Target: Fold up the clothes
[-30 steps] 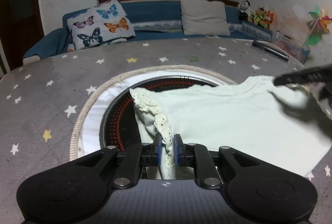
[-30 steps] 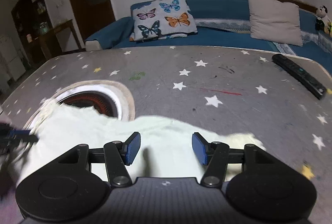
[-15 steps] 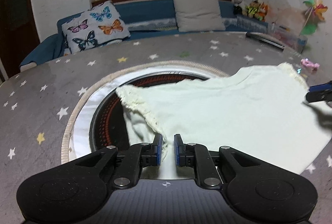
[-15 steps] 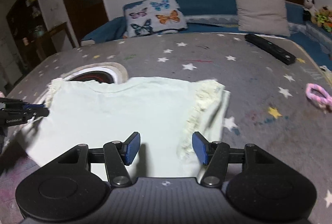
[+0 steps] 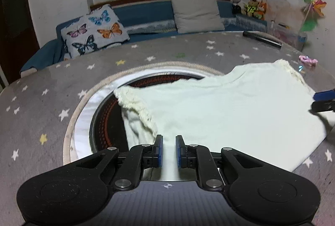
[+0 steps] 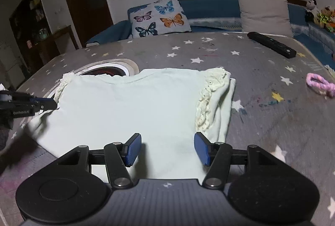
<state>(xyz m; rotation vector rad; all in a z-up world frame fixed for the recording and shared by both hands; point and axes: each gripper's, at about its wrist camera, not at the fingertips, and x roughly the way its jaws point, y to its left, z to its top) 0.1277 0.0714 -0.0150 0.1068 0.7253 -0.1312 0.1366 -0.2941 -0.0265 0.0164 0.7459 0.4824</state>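
Note:
A pale green shirt with lace-trimmed sleeves lies spread on the grey star-patterned table. Its left part hangs over a round opening in the table. My left gripper sits at the shirt's left edge, its pads nearly together with a strip of cloth between them. In the right wrist view the shirt lies flat, its right lace sleeve folded inward. My right gripper hovers open over the near hem, pads apart and gripping nothing. The left gripper shows at the shirt's left edge.
A black remote control lies at the far right of the table and a pink hair tie at the right edge. Behind the table stands a blue sofa with a butterfly cushion. The right gripper enters the left wrist view at the right.
The shirt went from bunched to spread flat, with the right sleeve folded in. My right gripper drew away to the right, staying open. The lace sleeve slid from between the left pads to their left.

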